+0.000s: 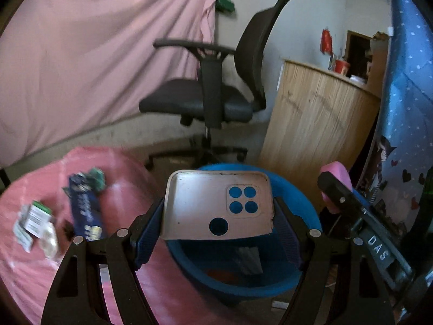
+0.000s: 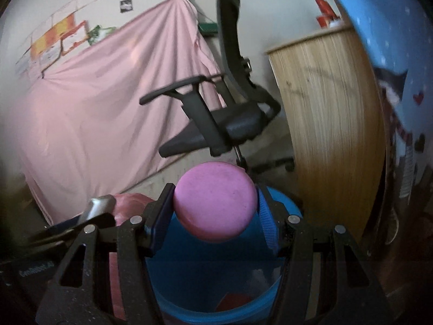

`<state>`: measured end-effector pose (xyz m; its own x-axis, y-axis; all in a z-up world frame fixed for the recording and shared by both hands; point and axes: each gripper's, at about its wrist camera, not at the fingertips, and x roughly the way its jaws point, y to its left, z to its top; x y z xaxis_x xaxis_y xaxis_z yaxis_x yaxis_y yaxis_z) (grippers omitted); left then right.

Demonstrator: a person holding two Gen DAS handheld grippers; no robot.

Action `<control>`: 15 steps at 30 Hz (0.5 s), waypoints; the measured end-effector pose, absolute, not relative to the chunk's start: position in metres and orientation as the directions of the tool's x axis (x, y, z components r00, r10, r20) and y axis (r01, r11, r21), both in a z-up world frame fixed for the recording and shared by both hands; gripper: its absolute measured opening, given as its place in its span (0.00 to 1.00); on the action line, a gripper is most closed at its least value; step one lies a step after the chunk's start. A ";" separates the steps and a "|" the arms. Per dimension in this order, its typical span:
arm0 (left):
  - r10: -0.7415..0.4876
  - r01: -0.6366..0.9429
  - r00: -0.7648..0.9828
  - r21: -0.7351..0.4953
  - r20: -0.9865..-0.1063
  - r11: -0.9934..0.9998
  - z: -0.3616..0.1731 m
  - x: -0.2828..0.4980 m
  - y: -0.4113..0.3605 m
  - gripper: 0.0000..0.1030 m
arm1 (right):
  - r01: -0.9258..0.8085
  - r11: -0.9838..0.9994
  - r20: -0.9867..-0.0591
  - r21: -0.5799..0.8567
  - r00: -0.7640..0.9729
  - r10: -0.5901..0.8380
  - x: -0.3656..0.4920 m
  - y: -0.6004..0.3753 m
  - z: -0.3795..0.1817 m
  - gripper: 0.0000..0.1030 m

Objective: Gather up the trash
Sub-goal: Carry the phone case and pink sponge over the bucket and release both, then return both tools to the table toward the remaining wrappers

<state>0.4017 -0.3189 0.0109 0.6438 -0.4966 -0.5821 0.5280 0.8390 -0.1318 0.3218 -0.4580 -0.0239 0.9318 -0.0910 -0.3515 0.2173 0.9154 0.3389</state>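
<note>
Two tongs [image 1: 217, 230] [image 2: 213, 216] gripping — phone case [image 1: 216, 203], pink disc [image 2: 215, 204], bin [image 1: 295, 203] contents blurred

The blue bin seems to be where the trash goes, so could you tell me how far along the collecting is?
Done: a few pieces already lie inside the blue bin. In hand: the left gripper holds a phone case over the bin, and the right gripper holds a pink round pad above it. Left: a blue wrapper and small packets remain on the pink table.

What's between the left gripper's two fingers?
A phone case, pinched by the left gripper above the blue bin, seen in the left wrist view.
</note>
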 end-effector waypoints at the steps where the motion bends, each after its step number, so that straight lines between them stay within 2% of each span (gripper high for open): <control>1: -0.497 0.525 0.635 -0.142 -0.592 0.839 0.010 0.405 -0.320 0.70 | 0.218 0.913 -0.362 0.345 0.928 -0.085 0.324 -0.458 -0.027 0.79; 9: -0.491 0.498 0.585 -0.192 -0.646 0.846 0.000 0.421 -0.324 0.72 | 0.245 0.887 -0.428 0.391 0.902 -0.060 0.338 -0.466 -0.044 0.80; 15: -0.481 0.471 0.576 -0.212 -0.662 0.856 -0.003 0.422 -0.316 0.72 | 0.229 0.881 -0.410 0.414 0.911 -0.044 0.338 -0.469 -0.040 0.80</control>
